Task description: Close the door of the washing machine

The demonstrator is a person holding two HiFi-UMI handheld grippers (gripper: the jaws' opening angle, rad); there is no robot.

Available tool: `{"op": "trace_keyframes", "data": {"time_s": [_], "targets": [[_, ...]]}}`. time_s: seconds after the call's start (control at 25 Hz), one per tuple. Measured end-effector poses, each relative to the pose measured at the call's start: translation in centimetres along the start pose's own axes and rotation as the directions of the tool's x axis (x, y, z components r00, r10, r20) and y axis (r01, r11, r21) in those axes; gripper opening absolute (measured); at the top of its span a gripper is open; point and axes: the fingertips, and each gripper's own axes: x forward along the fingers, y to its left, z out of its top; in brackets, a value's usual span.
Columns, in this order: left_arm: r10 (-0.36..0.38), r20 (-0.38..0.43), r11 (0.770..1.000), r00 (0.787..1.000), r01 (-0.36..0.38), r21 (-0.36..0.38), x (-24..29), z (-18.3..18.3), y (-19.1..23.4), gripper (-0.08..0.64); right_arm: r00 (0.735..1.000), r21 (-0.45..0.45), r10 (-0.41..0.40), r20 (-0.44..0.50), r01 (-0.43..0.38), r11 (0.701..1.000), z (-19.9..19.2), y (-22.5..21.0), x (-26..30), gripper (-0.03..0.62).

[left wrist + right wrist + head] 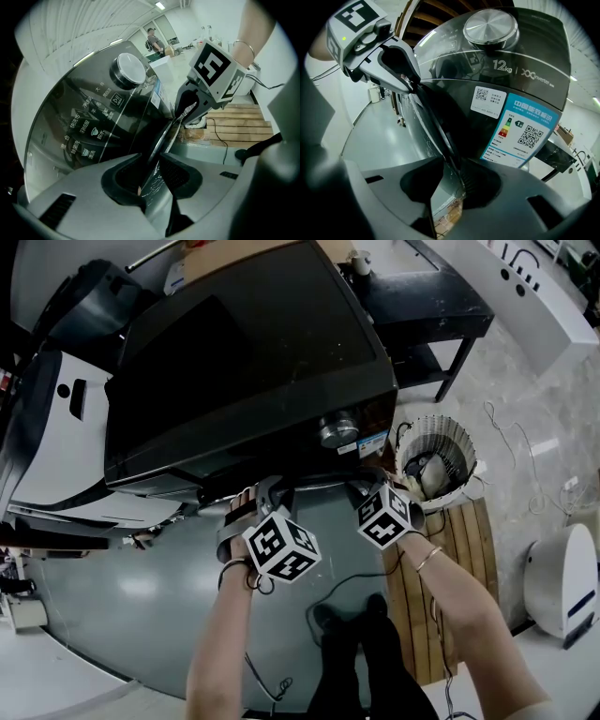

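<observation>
The dark top-loading washing machine (244, 362) fills the middle of the head view, with its silver knob (337, 429) near the front right corner. Both grippers hold the thin front edge of its door. My left gripper (267, 491) is shut on that door edge (161, 140), which runs between its pads (176, 173). My right gripper (361, 488) is shut on the same edge (433, 122) a little further right. In the left gripper view the right gripper (185, 110) shows ahead along the edge. The left gripper (405, 77) shows the same way in the right gripper view. An energy label (520, 131) sits below the knob (490, 26).
A white ribbed basket (459, 442) stands right of the machine, beside a wooden pallet (455, 559). A black table (422, 306) is behind at the right. A white appliance (56, 427) stands at the left. A cable (328, 587) trails on the grey floor.
</observation>
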Motion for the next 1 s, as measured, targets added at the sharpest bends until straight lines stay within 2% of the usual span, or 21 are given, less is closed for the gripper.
{"op": "trace_keyframes", "data": {"time_s": [0.4,0.68,1.0], "targets": [[0.007,-0.001,1.000,1.000,-0.007,-0.007,0.15,0.02,0.04,0.130,1.000,-0.016,-0.001,0.008,0.001,1.000,0.05,-0.05,0.08,0.124],[0.022,-0.008,1.000,1.000,-0.022,-0.013,-0.10,-0.04,-0.06,0.130,1.000,0.034,0.002,0.012,-0.002,0.999,-0.06,0.07,-0.17,0.132],[0.029,-0.010,0.999,1.000,-0.029,-0.020,-0.27,0.08,-0.16,0.130,0.999,0.031,-0.035,0.006,0.035,0.999,-0.31,0.06,-0.46,0.130]]}}
